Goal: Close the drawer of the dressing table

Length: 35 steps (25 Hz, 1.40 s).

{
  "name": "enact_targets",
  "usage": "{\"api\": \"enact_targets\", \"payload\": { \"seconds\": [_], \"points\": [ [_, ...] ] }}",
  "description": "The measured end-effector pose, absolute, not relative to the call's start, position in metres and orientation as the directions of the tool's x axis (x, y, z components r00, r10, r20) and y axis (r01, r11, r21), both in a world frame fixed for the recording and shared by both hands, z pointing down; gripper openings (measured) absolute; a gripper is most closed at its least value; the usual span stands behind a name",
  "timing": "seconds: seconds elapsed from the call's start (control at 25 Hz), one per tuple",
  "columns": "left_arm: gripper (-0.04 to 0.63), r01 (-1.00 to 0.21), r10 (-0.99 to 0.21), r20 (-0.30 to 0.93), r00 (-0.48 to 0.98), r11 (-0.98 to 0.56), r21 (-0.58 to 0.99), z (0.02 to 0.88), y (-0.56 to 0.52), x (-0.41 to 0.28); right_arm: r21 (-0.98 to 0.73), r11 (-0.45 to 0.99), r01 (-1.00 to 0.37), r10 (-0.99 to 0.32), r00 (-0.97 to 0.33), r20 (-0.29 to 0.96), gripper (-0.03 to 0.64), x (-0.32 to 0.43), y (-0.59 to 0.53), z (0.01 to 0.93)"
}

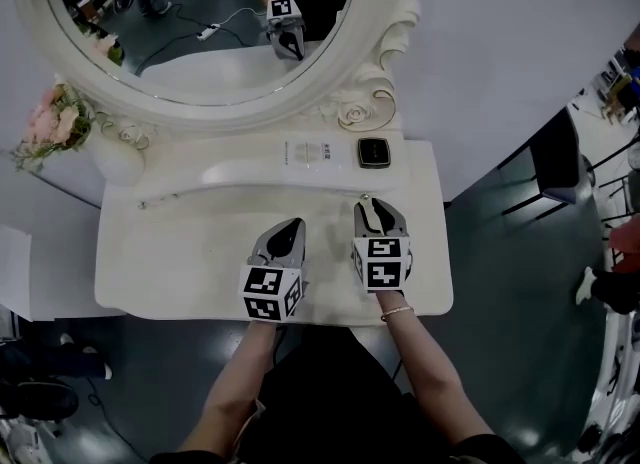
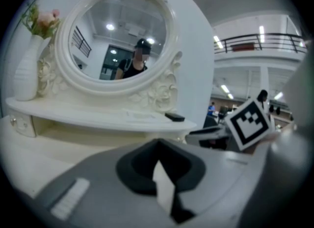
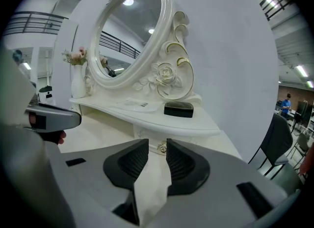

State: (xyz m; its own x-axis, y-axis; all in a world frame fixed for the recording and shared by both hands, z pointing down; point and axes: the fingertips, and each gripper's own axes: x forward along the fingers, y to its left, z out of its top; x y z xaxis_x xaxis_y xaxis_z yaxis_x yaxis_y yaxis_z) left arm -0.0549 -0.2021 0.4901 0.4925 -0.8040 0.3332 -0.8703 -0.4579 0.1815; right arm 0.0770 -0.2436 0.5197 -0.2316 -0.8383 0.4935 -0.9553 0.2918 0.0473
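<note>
Dressing table: one, white [image 1: 130,272], with a raised shelf [image 1: 250,167] along its back.
Mirror: one, oval [image 1: 200,42], in a carved white frame above the shelf.
Vase: one, white [image 1: 115,157], at the shelf's left end, holding one bunch of pink flowers [image 1: 50,127].
Black box: one, small [image 1: 375,152], near the shelf's right end.
Printed slip: one [image 1: 305,152], lying flat just left of the box.
Tongs: two, each carrying one marker cube, side by side over the tabletop.
Left gripper [image 1: 292,224]: jaws together, nothing between them, hovering over bare tabletop.
Right gripper [image 1: 368,204]: jaws apart, clamped on nothing, tips close up to the shelf's front.
Drawer [image 3: 148,139]: one I could place for sure, tucked under the shelf's right part, below the black box.
Knob [image 3: 162,148]: one on that drawer, small and round, showing in the gap beyond the right jaws, the pads not pressing it.
Second knob [image 1: 143,204]: one, under the shelf's left end.
Drawer facing: front turned out toward the person.
Drawer long axis: the front panel ran side to side along the shelf; the body was hidden.
Drawer fully in or not: I could not tell.
</note>
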Motion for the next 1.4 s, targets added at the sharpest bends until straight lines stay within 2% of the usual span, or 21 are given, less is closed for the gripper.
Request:
{"api": "enact_targets", "payload": {
  "seconds": [0.6,1.4],
  "points": [
    [0.003,-0.863,-0.808,0.304,0.506,-0.476,0.17,0.476,-0.172,-0.059,0.025,0.282,-0.959,-0.878,-0.247,0.409,0.032,0.078,-0.186,0.479],
    [0.003,-0.858,-0.812,0.276,0.514,-0.488,0.161,0.465,-0.131,-0.076,-0.016,0.272,-0.962,-0.904,-0.261,0.337,0.005,0.073,-0.105,0.449]
  ]
}}
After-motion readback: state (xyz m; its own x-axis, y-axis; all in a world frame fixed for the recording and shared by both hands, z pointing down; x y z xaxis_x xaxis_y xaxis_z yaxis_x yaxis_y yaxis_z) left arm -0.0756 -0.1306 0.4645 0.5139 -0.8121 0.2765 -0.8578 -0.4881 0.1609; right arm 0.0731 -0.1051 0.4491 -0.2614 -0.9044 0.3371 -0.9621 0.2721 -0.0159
